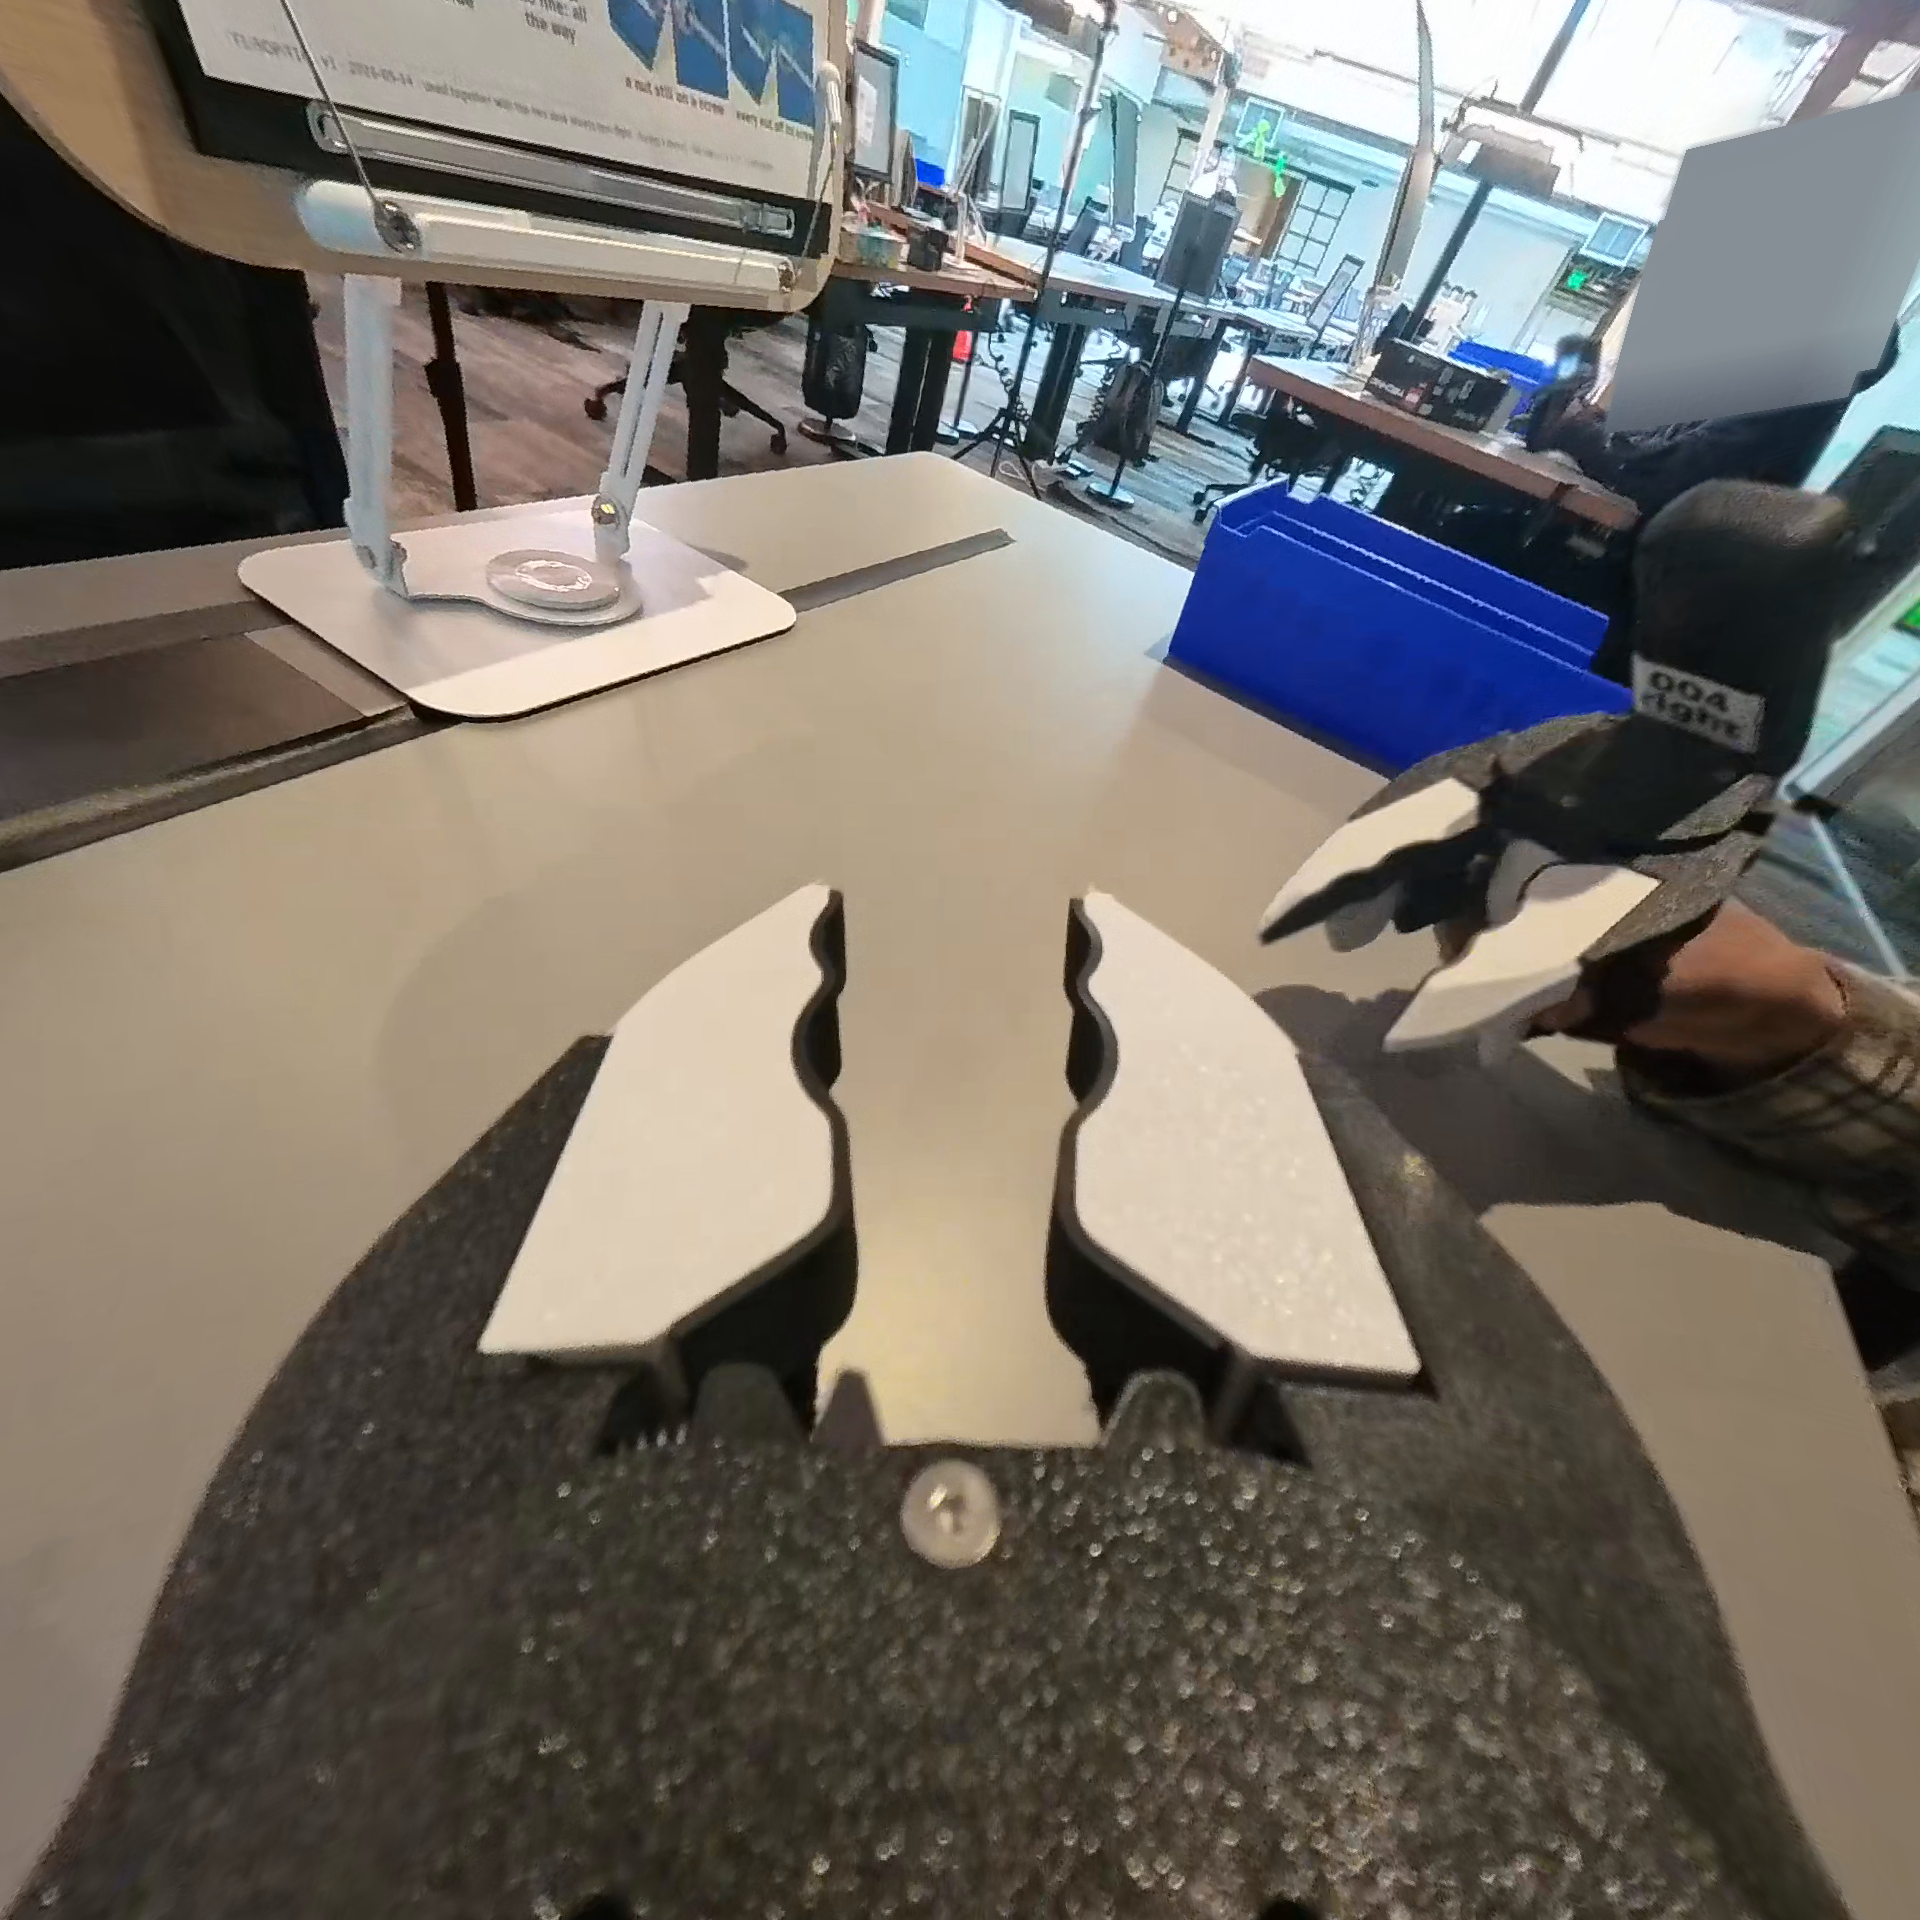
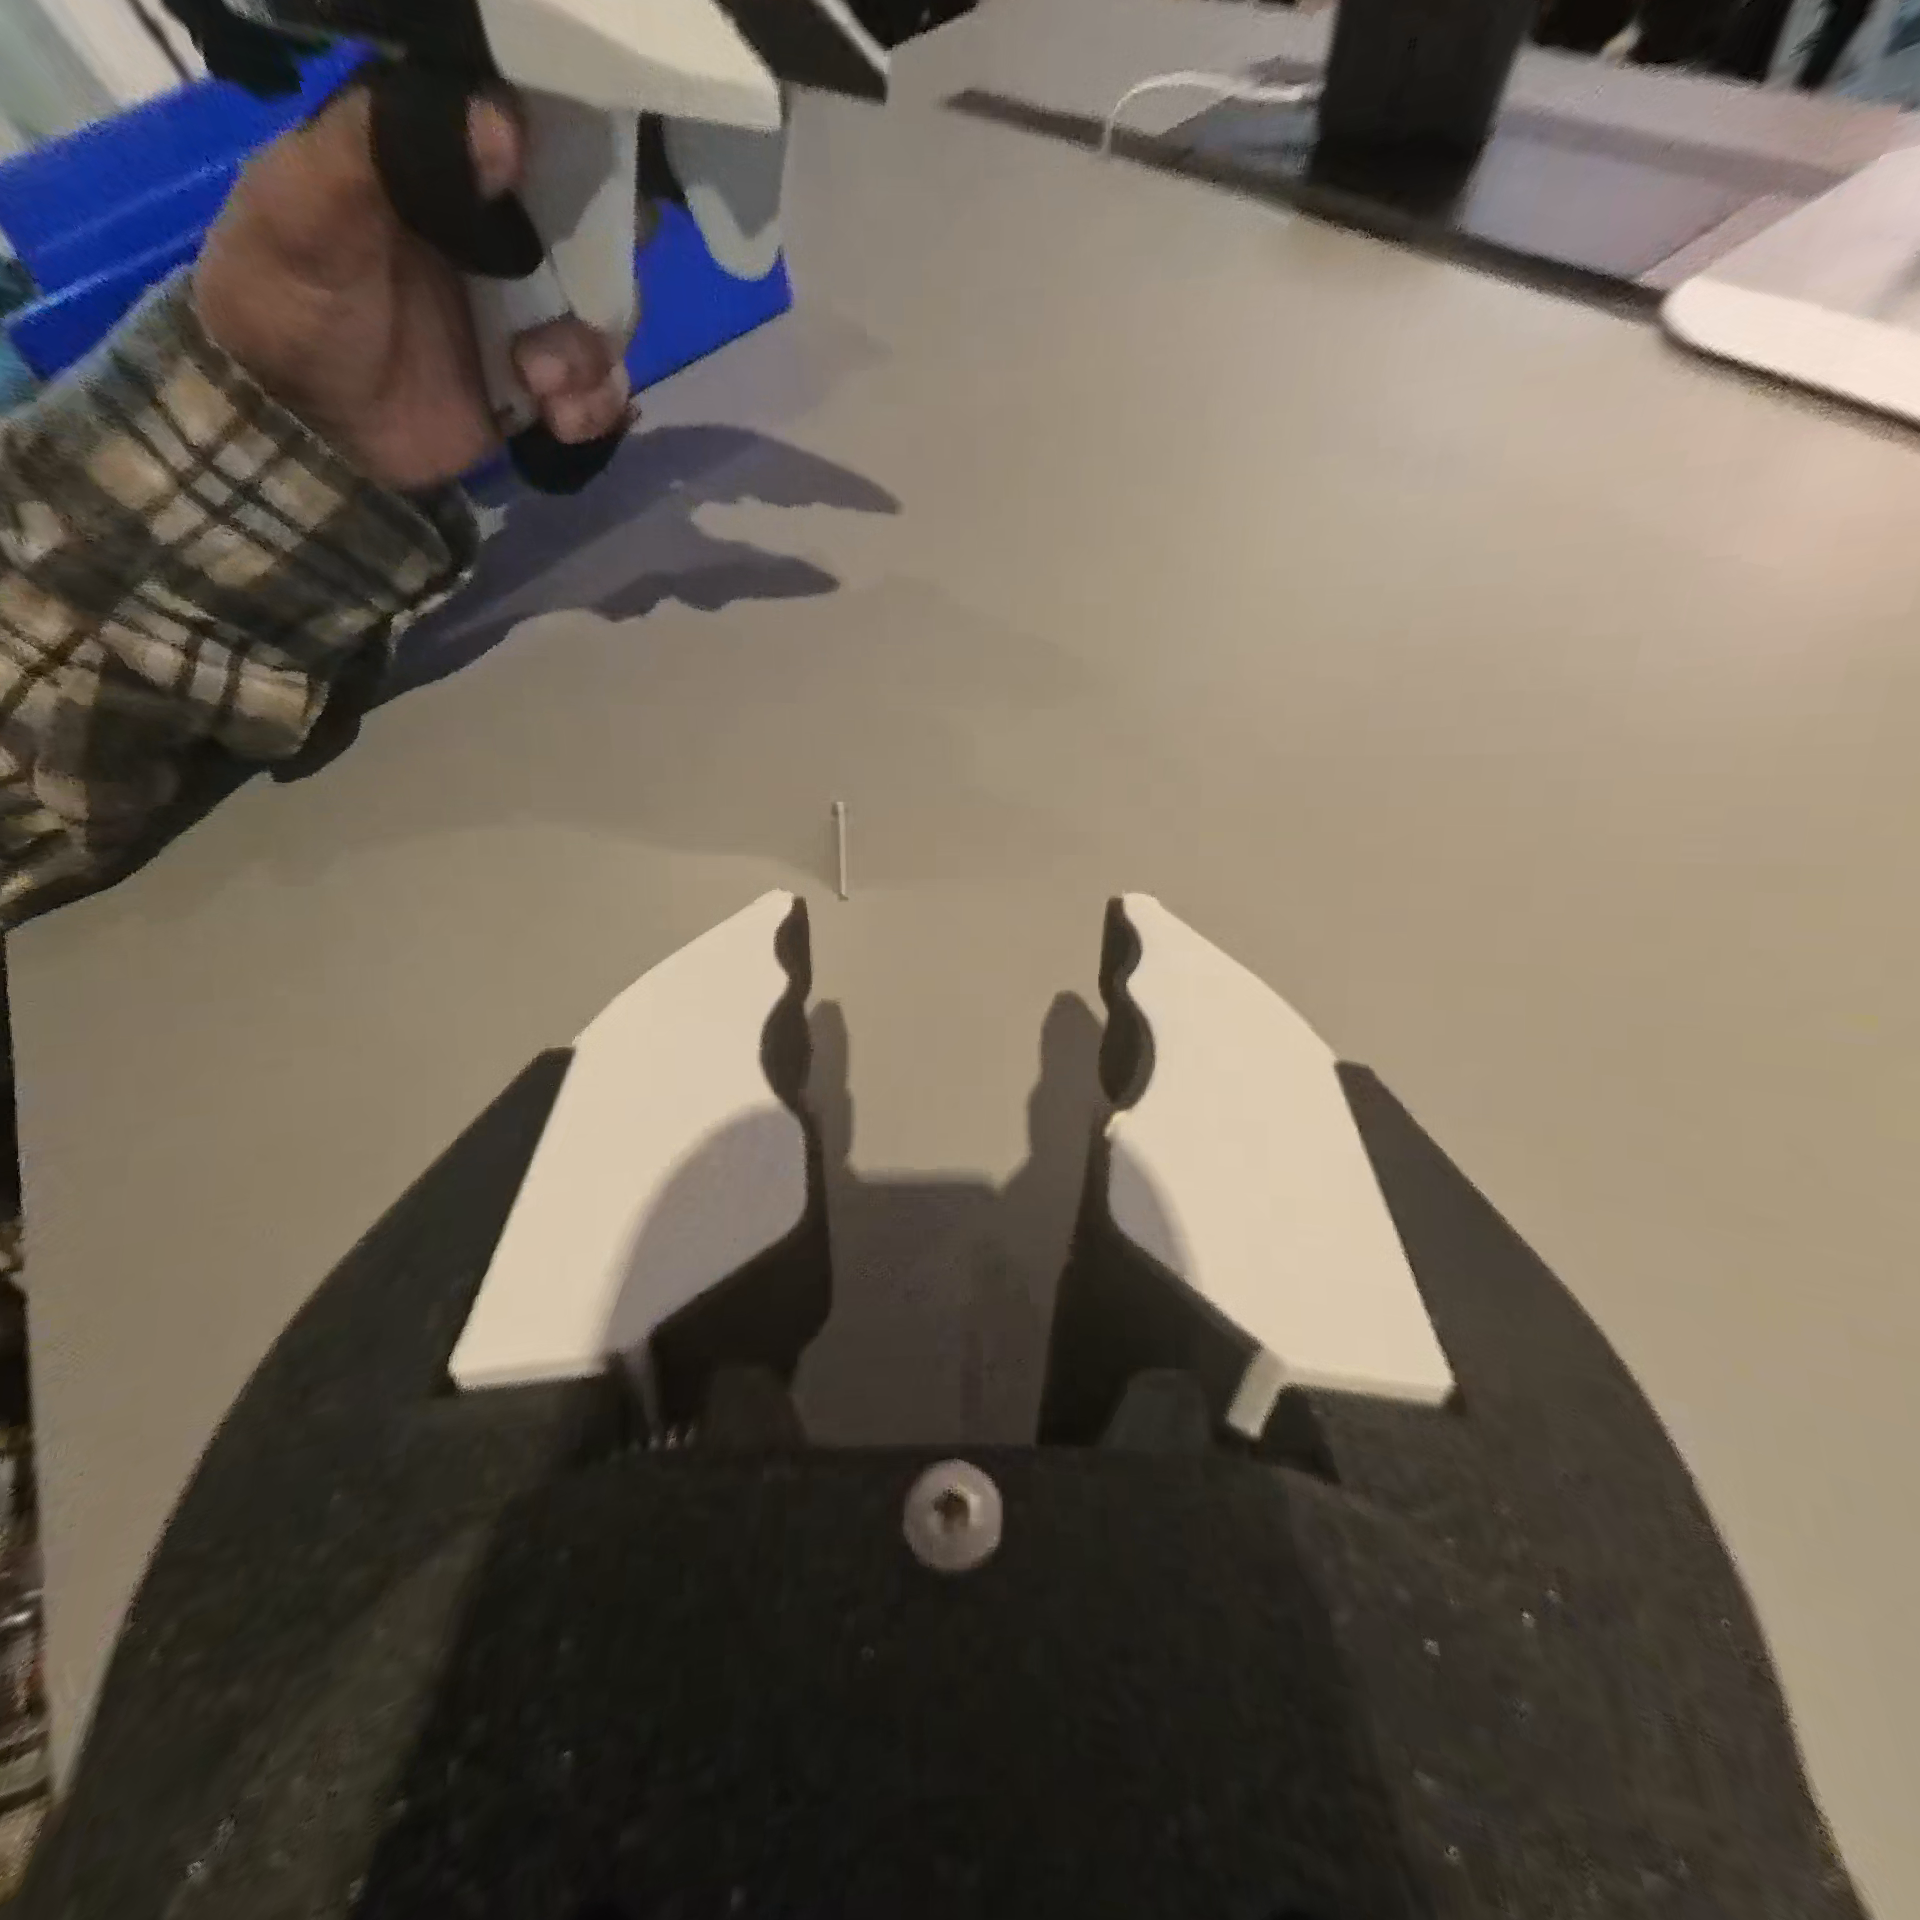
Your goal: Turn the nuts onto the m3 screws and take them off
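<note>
Just beyond right gripper (image 2: 951,904), spread and empty: thin screw (image 2: 841,850) on table (image 2: 1247,623); likely to skid away if nudged. Left gripper (image 1: 951,904) likewise spread, empty.

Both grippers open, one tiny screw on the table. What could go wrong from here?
1. The thin silver screw lies flat on the grey table; the right hand-held gripper has wide white fingers that may push it away.
2. No nut is visible in either view.
3. The left hand-held gripper faces bare table.
</note>
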A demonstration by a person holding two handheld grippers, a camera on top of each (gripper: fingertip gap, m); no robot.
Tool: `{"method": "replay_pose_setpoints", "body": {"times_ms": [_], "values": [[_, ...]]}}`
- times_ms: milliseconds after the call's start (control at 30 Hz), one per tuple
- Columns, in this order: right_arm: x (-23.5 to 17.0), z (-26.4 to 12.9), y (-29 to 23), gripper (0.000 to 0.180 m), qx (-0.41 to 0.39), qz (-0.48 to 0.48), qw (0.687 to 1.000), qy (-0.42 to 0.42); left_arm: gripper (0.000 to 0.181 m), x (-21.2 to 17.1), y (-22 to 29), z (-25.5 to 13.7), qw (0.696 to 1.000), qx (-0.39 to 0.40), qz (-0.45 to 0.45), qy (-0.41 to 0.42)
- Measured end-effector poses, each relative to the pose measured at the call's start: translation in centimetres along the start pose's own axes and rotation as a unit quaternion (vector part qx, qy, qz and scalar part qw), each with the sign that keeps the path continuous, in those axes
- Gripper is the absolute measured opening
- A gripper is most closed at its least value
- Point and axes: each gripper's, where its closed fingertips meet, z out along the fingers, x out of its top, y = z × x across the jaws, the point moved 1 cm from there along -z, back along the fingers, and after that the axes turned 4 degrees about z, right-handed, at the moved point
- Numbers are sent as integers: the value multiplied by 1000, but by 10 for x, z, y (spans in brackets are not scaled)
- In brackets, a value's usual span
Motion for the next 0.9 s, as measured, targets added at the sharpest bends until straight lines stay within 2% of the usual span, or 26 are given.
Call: {"method": "replay_pose_setpoints", "body": {"times_ms": [133,267,633,900], "values": [[-8,39,-13,47,32,-2,998,-50,40,-4,-3,1,1000,9,6,-8],[-16,59,-22,40,45,-13,995,-87,40,-4,-5,-1,1000,11,6,-8],[-27,76,-30,31,41,-38,987,-151,40,-2,0,0,1000,7,16,-11],[-30,72,-27,25,30,-50,986,-156,40,-1,1,-1,1000,5,19,-12]]}}
